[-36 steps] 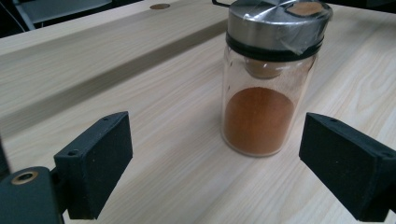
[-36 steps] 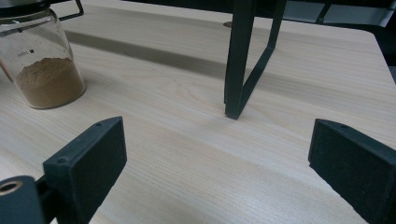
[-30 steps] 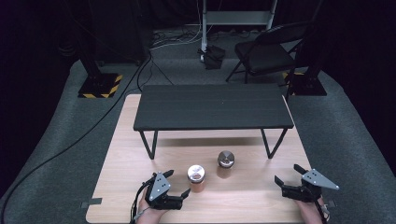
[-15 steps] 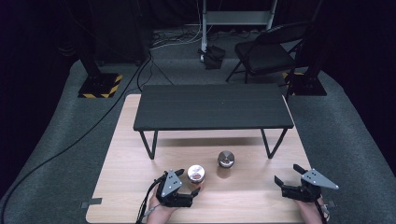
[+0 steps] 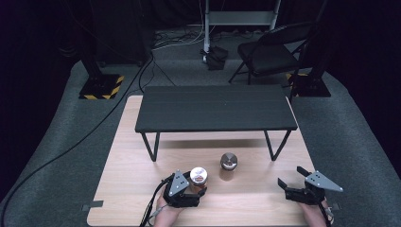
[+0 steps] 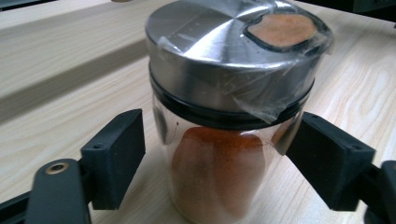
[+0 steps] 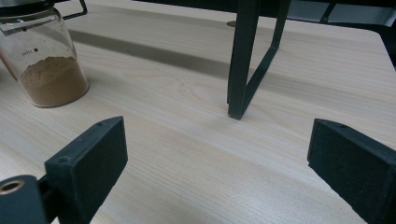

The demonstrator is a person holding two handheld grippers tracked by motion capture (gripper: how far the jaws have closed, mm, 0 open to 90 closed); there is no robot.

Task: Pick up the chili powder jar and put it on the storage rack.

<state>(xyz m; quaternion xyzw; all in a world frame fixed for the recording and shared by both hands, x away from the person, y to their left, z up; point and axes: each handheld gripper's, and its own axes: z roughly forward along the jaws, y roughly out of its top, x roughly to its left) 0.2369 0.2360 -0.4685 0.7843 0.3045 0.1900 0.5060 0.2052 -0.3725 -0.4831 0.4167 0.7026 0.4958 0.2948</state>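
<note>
A glass spice jar of orange powder (image 6: 224,140) with a steel lid (image 5: 198,174) stands on the wooden table (image 5: 127,165). My left gripper (image 5: 197,184) is open around it. Its pads (image 6: 114,158) flank the glass close on both sides, and a thin gap shows on the left. A second jar, holding brown powder (image 7: 46,60), stands a little farther back and to the right, with its steel lid (image 5: 229,161) on. My right gripper (image 5: 293,178) hovers open over bare wood near the front right corner, and its pads (image 7: 93,158) are wide apart with nothing between them.
A low black bench (image 5: 215,109) on thin metal legs (image 7: 245,56) spans the back half of the table, just behind the jars. A folding chair (image 5: 274,52) and cables lie on the floor beyond. The table's front edge runs close under both hands.
My left gripper has slid to the right and forward until the orange-powder jar stands between its jaws. The right gripper and both jars have stayed put.
</note>
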